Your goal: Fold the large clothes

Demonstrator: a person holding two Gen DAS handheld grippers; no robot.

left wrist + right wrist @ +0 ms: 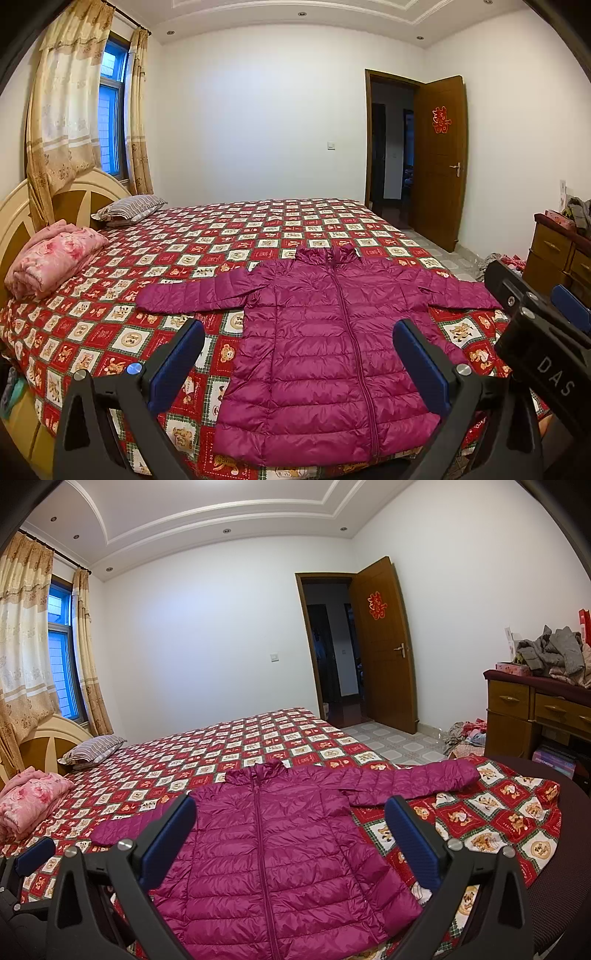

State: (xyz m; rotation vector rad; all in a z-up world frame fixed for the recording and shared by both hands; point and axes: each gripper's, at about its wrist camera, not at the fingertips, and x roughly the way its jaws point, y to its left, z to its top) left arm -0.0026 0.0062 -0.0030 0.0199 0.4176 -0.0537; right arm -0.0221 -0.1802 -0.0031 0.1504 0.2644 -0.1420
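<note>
Magenta quilted jacket (325, 347), red-and-cream checked bedspread (236, 236) with bear prints, pink floral blanket (51, 258) near the headboard edge, striped pillow (129, 208), blue gripper pads (173, 369), beige floral curtains (62, 122), brown door (439, 158)

Both tongs are hanging wide apart above the near edge of the bed (295, 221), the left tongs (299, 354) over the hem of the magenta jacket (325, 350) and the right tongs (290, 830) over its right flank, touching nothing. The jacket is lying flat with sleeves spread, leaving open bedspread on both sides and beyond the collar. Toward the headboard, a folded pink blanket (51, 258) and a striped pillow (129, 208) are taking up the left corner. A wooden dresser (535, 716) is standing well off to the right.
</note>
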